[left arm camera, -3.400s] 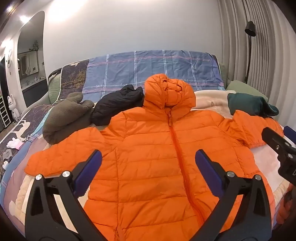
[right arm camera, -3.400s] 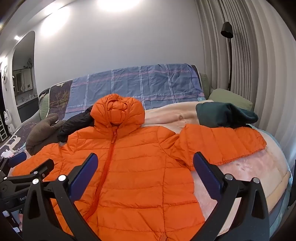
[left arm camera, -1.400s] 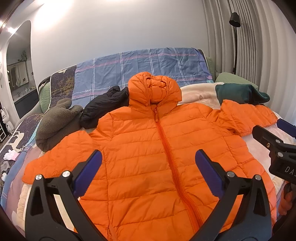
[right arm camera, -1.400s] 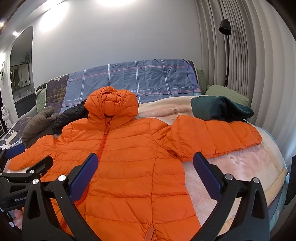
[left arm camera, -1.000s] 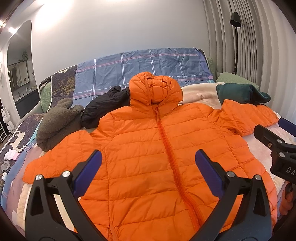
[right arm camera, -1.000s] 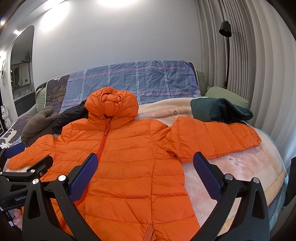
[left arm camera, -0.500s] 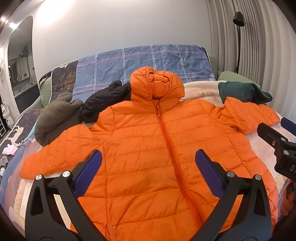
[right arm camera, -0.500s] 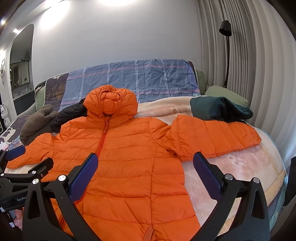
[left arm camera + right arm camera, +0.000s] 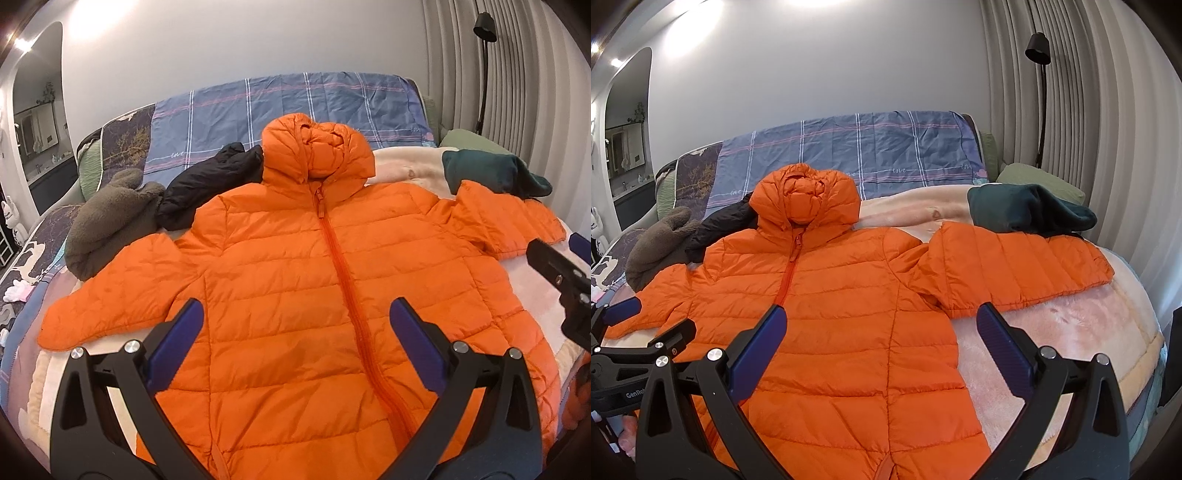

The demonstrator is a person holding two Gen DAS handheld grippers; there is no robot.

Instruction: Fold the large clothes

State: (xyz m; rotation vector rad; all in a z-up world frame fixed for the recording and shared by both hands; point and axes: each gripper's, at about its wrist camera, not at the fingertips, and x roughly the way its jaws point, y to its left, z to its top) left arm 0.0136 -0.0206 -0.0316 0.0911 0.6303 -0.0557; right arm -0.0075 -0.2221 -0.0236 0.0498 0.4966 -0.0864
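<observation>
An orange hooded puffer jacket (image 9: 295, 280) (image 9: 834, 306) lies flat and zipped on the bed, hood toward the headboard, both sleeves spread out to the sides. My left gripper (image 9: 295, 325) hovers open above the jacket's lower front, with nothing between its blue pads. Over the jacket's right side, near the armpit and right sleeve (image 9: 1015, 269), my right gripper (image 9: 881, 332) also stands open and empty. Each gripper shows at the edge of the other's view.
A dark green garment (image 9: 1027, 214) lies at the far right by a green pillow (image 9: 1041, 181). A black jacket (image 9: 210, 184) and a grey-brown fleece (image 9: 110, 218) are piled at the left. A pink blanket (image 9: 1071, 332) covers the bed; a floor lamp (image 9: 1039, 55) stands by the curtains.
Both grippers have drifted slightly forward over the jacket and stay open. The jacket has not moved.
</observation>
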